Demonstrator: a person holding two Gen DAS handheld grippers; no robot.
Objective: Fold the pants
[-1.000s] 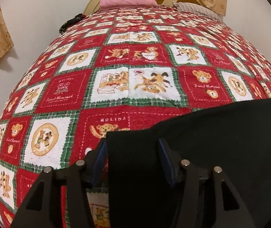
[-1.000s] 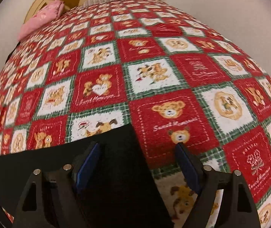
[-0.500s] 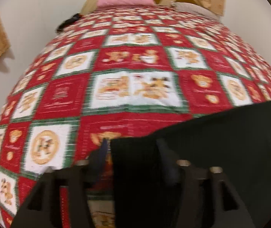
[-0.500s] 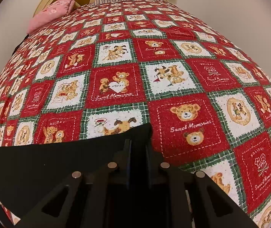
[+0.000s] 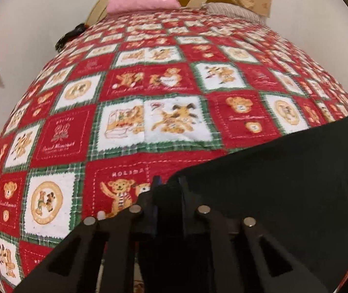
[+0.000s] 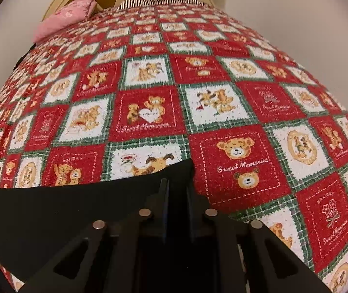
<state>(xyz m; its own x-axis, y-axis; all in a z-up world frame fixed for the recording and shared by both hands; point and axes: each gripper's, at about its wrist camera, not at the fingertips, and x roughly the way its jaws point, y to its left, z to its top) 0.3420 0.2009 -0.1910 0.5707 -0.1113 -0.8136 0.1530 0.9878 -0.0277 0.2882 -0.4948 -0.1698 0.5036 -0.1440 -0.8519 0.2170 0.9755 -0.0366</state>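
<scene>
Nearest, the left gripper [image 5: 167, 183] has just closed its jaws on the near left corner of the black pants [image 5: 271, 183], and the right gripper [image 6: 177, 185] has just pinched the opposite corner. The pants lie at the near edge of the bear-patterned quilt [image 6: 234, 102]. This looks like the grasp before a fold, though dark cloth hides the pads. Next, lift both corners evenly and carry them toward the pink pillow [image 5: 142, 0].

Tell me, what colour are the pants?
Black, plain with no pattern. The pants show best in the left wrist view.
</scene>
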